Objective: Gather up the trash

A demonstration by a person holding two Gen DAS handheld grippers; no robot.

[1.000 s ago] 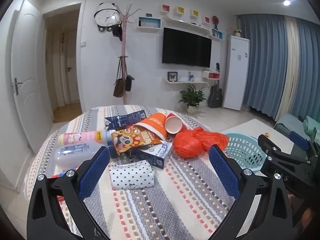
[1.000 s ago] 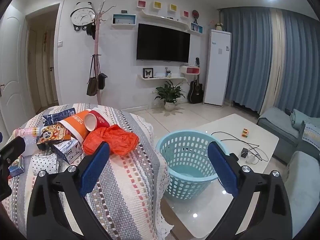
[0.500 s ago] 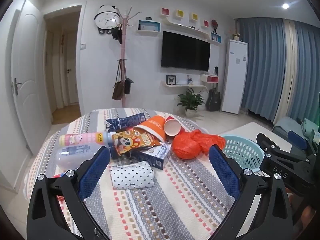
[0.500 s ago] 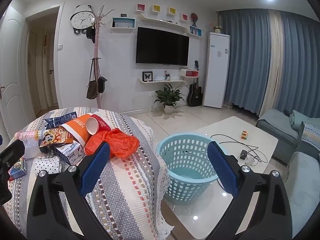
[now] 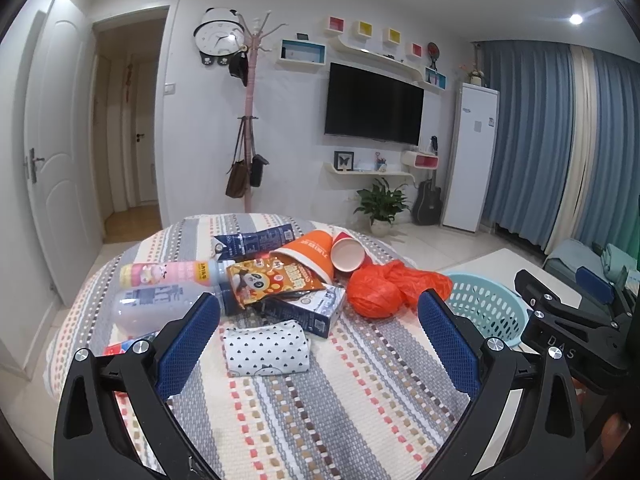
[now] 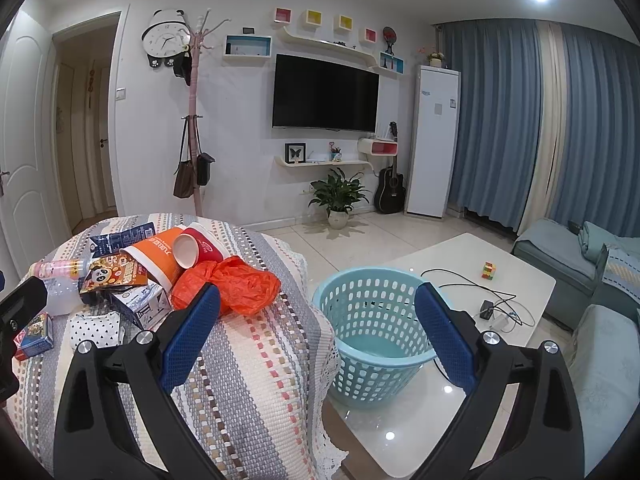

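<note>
Orange bag (image 5: 394, 286) w/ trash on striped cloth (image 5: 340, 400), nr blue basket (image 6: 374, 320).

wall tv (image 6: 325, 95), panda clock (image 6: 166, 39), potted plant (image 6: 338, 196), guitar (image 6: 391, 186), blue curtains (image 6: 496, 120).

2 bottles (image 5: 168, 274), 2 cups (image 5: 310, 254), 1 basket (image 6: 374, 334), 1 orange bag (image 5: 394, 286).

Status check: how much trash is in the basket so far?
None yet: the blue basket looks empty. Nothing is in hand; left tool and right tool are both open. The whole pile remains on the striped cloth, including the orange bag nearest the basket.
</note>
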